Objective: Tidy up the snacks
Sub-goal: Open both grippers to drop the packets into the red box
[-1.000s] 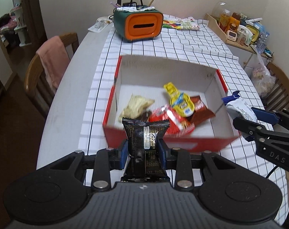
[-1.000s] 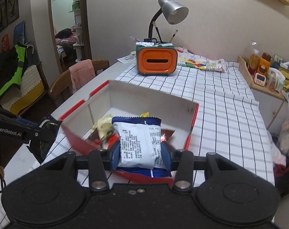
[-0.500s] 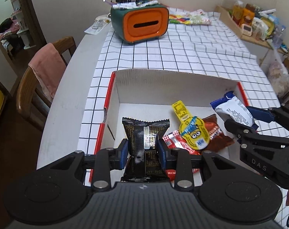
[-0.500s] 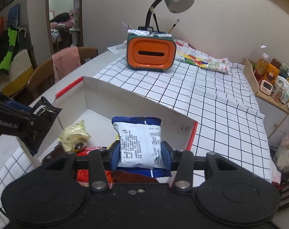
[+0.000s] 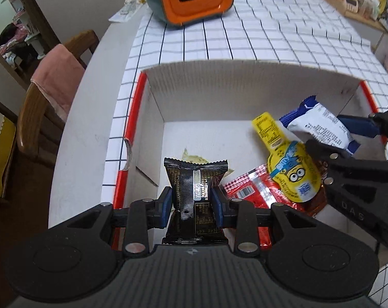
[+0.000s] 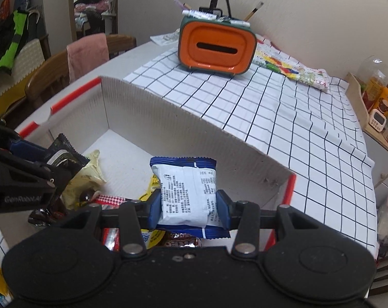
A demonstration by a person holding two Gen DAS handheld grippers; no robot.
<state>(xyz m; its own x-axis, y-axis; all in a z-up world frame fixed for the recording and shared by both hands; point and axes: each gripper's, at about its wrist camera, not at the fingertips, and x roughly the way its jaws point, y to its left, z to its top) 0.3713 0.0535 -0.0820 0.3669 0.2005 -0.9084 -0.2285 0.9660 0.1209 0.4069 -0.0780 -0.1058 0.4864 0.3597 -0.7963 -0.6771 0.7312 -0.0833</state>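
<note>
My left gripper (image 5: 191,200) is shut on a black snack packet (image 5: 195,192) and holds it over the near left part of the white cardboard box (image 5: 245,77). My right gripper (image 6: 188,209) is shut on a blue and white snack packet (image 6: 186,192) and holds it over the box's right side; it also shows in the left wrist view (image 5: 319,128). In the box lie a yellow pouch (image 5: 291,169), a red packet (image 5: 255,190) and a pale wrapper (image 6: 88,174).
An orange and green holder (image 6: 215,47) with pens stands behind the box on the checked tablecloth (image 6: 283,107). A chair with a pink towel (image 5: 58,79) stands left of the table. A shelf with bottles (image 6: 376,95) is at the right.
Both grippers have moved forward and down over the box, each still holding its packet. The box's inside now fills more of both views.
</note>
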